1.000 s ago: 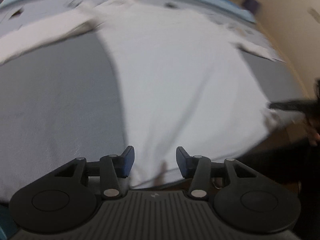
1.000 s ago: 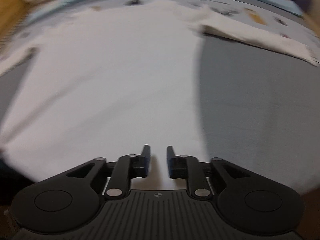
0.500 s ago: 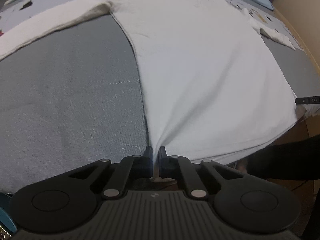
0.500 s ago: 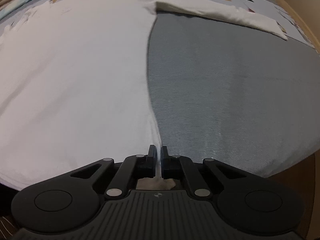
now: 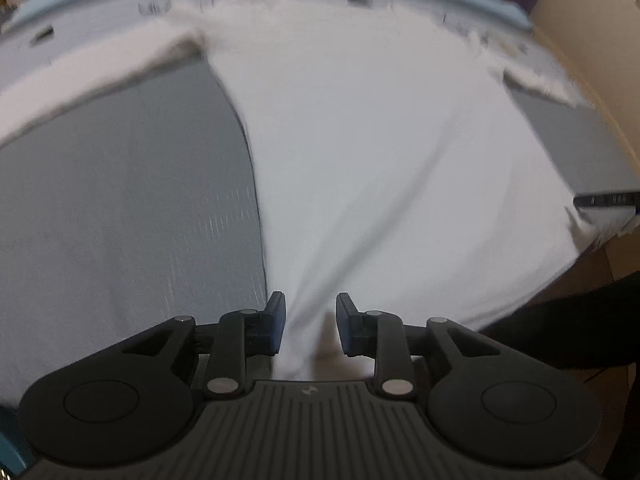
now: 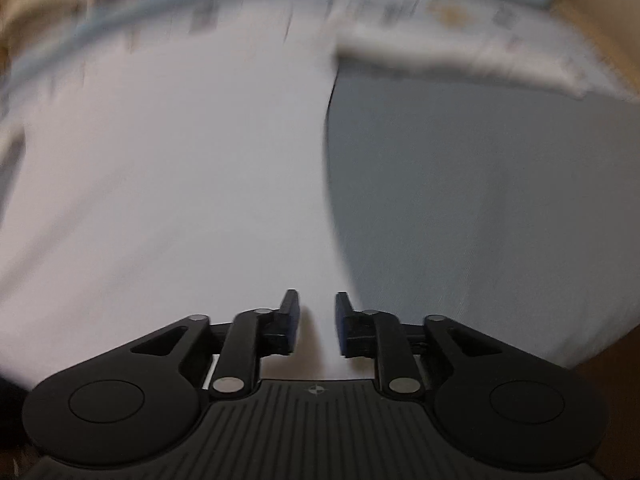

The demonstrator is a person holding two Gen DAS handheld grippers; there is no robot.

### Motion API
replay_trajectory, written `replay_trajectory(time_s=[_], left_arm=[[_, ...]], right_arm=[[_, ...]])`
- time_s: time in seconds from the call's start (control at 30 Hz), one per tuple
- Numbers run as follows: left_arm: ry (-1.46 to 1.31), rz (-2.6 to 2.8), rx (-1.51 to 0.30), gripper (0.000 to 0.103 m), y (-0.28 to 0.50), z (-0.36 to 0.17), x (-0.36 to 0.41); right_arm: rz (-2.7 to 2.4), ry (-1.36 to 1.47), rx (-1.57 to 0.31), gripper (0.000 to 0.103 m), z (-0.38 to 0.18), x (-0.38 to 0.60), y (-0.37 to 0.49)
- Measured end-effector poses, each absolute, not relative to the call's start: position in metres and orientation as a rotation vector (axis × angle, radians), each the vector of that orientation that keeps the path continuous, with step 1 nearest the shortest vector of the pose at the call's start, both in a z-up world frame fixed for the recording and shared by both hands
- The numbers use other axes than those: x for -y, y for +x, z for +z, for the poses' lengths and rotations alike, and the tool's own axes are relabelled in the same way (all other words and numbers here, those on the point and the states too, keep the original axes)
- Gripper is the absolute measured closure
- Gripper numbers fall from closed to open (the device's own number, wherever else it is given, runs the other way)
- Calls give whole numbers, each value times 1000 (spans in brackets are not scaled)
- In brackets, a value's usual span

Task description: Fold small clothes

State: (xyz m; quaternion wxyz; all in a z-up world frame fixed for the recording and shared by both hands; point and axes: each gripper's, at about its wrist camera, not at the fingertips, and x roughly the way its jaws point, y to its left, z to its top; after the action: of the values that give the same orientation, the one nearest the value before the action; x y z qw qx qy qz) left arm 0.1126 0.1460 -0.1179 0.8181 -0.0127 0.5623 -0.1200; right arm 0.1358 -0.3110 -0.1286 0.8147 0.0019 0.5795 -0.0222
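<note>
White long-sleeved shirt [image 5: 360, 152], one item, spread flat on a grey cloth-covered counter [image 5: 120, 220], both sleeves stretched out sideways, hem nearest the cameras. Left tongs [image 5: 310, 322]: jaws just opened, narrowly parted, a gathered fold of hem lying loose between them. Right tongs [image 6: 317, 320]: jaws likewise just opened, narrowly parted over the opposite hem corner, pads not pressing the fabric.
</note>
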Motion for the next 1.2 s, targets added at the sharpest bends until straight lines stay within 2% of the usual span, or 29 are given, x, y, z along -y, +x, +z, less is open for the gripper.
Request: replay_trajectory(time_s=[0.03, 0.07, 0.2, 0.27, 0.67, 0.73, 0.8, 0.97, 1.03, 1.2], left_arm=[[-6, -248, -1241, 63, 112, -124, -147], [32, -231, -1262, 62, 111, -128, -144], [89, -211, -1214, 61, 110, -123, -141], [82, -210, -1176, 55, 109, -117, -140], [61, -172, -1091, 46, 123, -103, -126], [46, -154, -1051, 46, 125, -97, -126], [19, -128, -997, 42, 126, -88, -127], [-15, -38, -792, 25, 125, -52, -125], [0, -23, -719, 19, 126, -31, -121], [62, -4, -541, 18, 153, 31, -106]], right_arm=[[-60, -53, -1293, 81, -139, 307, 135], [-63, -87, -1270, 81, -138, 303, 135], [-72, -76, -1119, 80, -112, 298, 136], [-75, -56, -1070, 78, -106, 298, 136], [-58, -36, -913, 78, -81, 303, 129], [-63, -26, -854, 78, -73, 304, 128], [-70, -12, -792, 78, -65, 305, 127], [-96, 10, -735, 65, -57, 306, 130], [-101, 21, -738, 65, -59, 304, 133], [-85, -11, -730, 65, -61, 291, 140]])
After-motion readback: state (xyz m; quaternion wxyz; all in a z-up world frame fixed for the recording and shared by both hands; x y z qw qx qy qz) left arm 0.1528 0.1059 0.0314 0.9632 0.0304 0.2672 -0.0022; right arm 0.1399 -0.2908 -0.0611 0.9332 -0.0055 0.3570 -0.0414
